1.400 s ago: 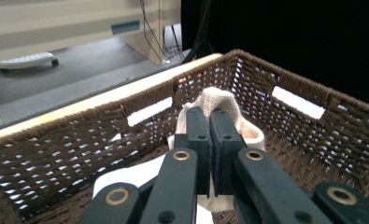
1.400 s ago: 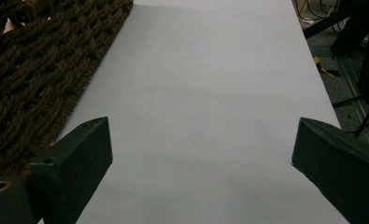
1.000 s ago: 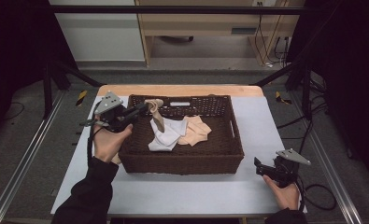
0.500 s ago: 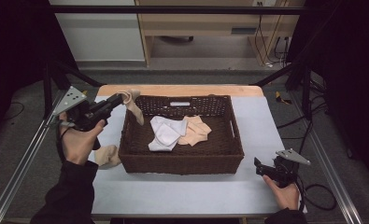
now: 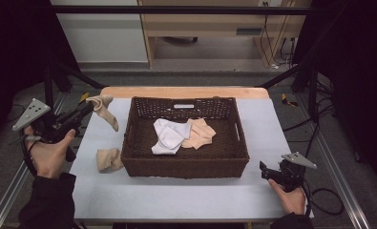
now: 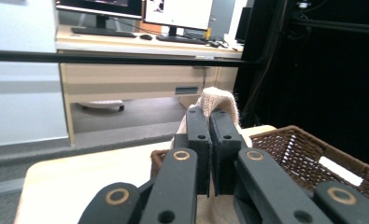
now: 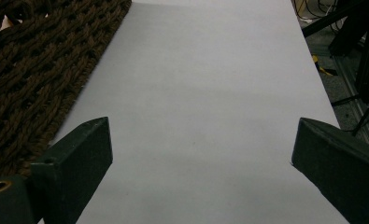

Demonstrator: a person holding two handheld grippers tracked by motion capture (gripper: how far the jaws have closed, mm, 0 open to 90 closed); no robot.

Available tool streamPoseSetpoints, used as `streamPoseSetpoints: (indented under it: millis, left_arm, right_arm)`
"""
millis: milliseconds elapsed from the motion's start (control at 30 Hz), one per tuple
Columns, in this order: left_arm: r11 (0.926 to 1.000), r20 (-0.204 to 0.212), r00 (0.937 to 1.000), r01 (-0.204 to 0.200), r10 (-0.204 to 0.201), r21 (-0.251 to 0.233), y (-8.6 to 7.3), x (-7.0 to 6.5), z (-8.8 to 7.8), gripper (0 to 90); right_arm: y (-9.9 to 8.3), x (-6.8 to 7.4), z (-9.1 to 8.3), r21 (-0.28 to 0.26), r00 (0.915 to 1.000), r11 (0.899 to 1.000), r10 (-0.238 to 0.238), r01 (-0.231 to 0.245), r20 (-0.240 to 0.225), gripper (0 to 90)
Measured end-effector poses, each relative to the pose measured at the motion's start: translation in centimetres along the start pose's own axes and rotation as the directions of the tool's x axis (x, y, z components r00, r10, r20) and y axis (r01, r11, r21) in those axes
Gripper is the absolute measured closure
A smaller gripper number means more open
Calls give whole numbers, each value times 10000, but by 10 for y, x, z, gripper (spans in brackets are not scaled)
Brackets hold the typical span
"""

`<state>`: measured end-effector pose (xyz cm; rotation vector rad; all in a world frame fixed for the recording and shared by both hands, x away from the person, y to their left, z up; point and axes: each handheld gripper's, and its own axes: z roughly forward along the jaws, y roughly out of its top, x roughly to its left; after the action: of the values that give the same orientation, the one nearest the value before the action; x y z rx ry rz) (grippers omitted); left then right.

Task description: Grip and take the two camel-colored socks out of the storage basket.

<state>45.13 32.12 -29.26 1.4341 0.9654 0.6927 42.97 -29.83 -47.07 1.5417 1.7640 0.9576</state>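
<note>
At centre frame of the high view sits the wicker basket [image 5: 183,164], with open table [image 5: 176,195] left of it. Left of its rim, the left gripper [image 5: 89,109] clamps a beige sock [image 5: 105,109] by one end; its long axis hangs downward, clear of the table. Below it lies a second beige sock [image 5: 109,160]. At lower right, the right gripper [image 5: 262,168] rests, jaws wide, empty.

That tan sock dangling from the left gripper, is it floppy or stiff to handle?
Probably floppy: the tan sock droops from the shut left gripper. Likely light too, since a pinch at its top holds it. It seems unlikely to roll; the other sock lies crumpled on the table.
</note>
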Motion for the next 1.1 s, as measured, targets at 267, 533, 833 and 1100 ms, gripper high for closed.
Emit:
streamPoseSetpoints:
  millis: [267, 533, 833, 1100]
  left_arm:
    - [9980, -449, 9975, 561, -548, 283, -29, 23, -11, 876]
    - [9928, -829, 9949, 661, -579, 1002, -58, 37, -8, 875]
    - [9761, -1143, 9926, 649, -417, 2074, -85, 41, 2, 875]
    - [9450, -1323, 9908, 690, -276, 3197, -112, 46, 13, 874]
  right_arm:
    - [0, 0, -1, -24, 10000, 10000, -1, 1, 10, 55]
    - [-1, 1, 0, 56, 10000, 10000, -29, 29, -15, 58]
    - [-1, 1, -2, -33, 10000, 10000, -49, 49, -74, 59]
    - [-1, 2, -2, -6, 9999, 10000, -91, 91, -53, 60]
